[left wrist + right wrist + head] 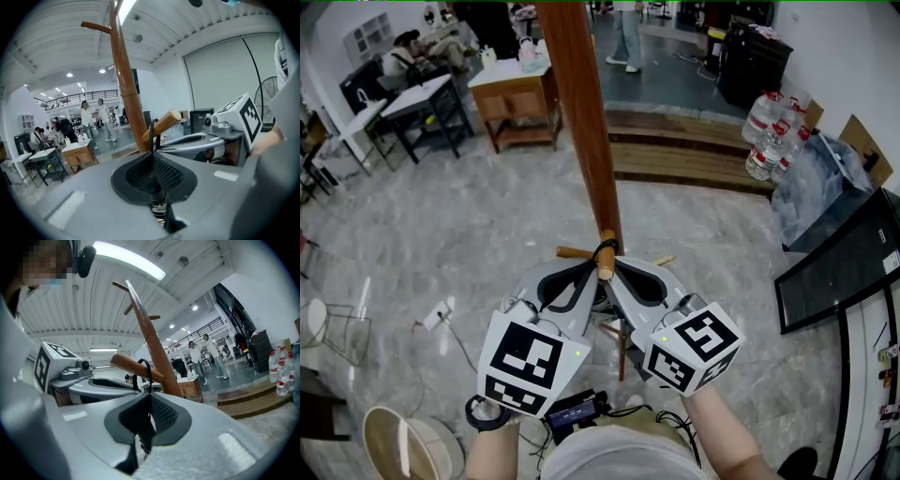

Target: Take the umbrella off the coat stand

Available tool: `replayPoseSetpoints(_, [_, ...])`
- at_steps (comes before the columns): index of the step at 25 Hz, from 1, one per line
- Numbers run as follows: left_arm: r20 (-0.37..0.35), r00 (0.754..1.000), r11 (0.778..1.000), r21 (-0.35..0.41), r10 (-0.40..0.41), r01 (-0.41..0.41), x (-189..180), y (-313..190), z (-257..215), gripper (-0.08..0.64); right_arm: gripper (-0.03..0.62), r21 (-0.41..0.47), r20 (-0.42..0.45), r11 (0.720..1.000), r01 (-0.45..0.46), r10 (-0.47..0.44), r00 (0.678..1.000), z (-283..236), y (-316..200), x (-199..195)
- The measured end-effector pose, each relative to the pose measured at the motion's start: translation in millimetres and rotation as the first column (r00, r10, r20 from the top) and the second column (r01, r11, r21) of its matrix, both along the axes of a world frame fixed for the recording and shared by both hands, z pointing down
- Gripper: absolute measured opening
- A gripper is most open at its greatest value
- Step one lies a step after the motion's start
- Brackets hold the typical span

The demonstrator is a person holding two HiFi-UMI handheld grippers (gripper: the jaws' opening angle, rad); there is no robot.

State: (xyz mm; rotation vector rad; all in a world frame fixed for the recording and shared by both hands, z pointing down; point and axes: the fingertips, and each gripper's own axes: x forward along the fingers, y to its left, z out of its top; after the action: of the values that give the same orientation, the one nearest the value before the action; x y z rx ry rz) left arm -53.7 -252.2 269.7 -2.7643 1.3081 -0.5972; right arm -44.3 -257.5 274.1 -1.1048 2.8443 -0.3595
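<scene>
The wooden coat stand's pole (581, 112) rises in the middle of the head view. A short peg (607, 264) sticks out toward me, and the umbrella's black strap (604, 248) loops over it. My left gripper (592, 272) and my right gripper (615, 272) meet just below the peg. In the left gripper view the jaws (152, 161) are shut on the strap (153, 133), which runs up over the peg (164, 124). The right gripper (149, 401) is likewise shut on the strap (146, 369) under the peg (133, 366). Part of a dark handle (159, 206) shows beneath; the rest of the umbrella is hidden.
A wooden side table (520, 98) stands behind the pole, with a wooden step (694, 155) to its right. Water bottles (769, 131) and a black framed panel (839, 272) stand at the right. A round white stool (403, 441) is at the lower left. People are far back.
</scene>
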Motion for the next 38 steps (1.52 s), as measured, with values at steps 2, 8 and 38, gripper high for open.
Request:
replayPoseSetpoints(2, [-0.005,1.000,1.000,0.007,0.006,-0.006,0.5,2.8,-3.9,0.018,0.005,0.008,0.000,1.000,-0.006,0.006,1.000,-3.8,3.5,1.2])
replayPoseSetpoints(8, [0.001,1.000,1.000,0.020,0.022,-0.022,2.4,14.7,-11.0,0.018,0.005,0.024,-0.002,1.000,-0.014,0.014,1.000,-11.1,16.3,3.4])
replayPoseSetpoints(38, [-0.007,0.938,0.938,-0.006,0.345,-0.345,83.6,72.6,16.4,0.020,0.005,-0.023,-0.091,0.950,-0.313,0.309,0.947,17.8,81.0,85.8])
